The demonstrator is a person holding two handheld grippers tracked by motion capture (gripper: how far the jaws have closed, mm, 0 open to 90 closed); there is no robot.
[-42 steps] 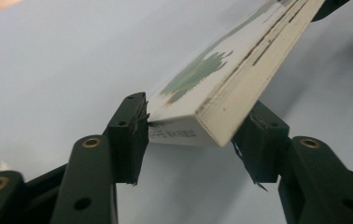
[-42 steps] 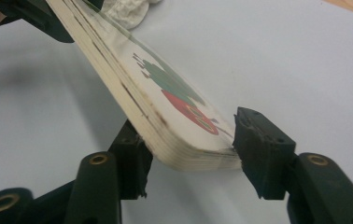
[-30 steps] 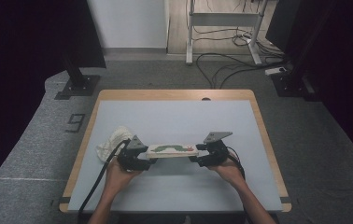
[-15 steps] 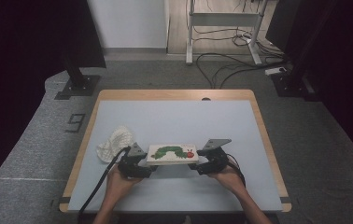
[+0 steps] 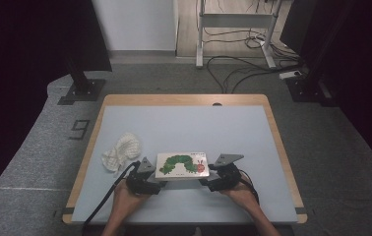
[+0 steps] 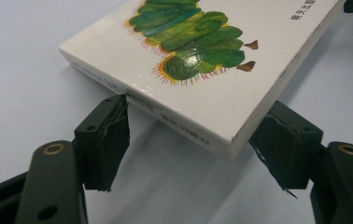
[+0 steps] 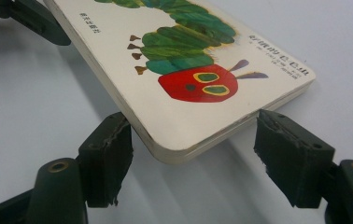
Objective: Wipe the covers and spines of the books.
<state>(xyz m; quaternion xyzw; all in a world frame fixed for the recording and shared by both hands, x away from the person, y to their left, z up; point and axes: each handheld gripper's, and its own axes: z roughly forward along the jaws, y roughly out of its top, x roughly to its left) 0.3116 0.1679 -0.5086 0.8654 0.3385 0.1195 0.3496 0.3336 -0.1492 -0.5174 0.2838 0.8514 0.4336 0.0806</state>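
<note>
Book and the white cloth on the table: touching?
Apart. In the high view, a strip of bare table separates the book from the white cloth to its left.

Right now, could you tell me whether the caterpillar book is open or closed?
Closed. The book lies cover up on the table, caterpillar picture showing, with its page edges stacked flush in both gripper views.

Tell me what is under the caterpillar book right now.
Under the book's near corners, both gripper views show bare pale table and the book's shadow. Beneath its middle and far edge is covered, so whether that edge rests on the table cannot be told.
</note>
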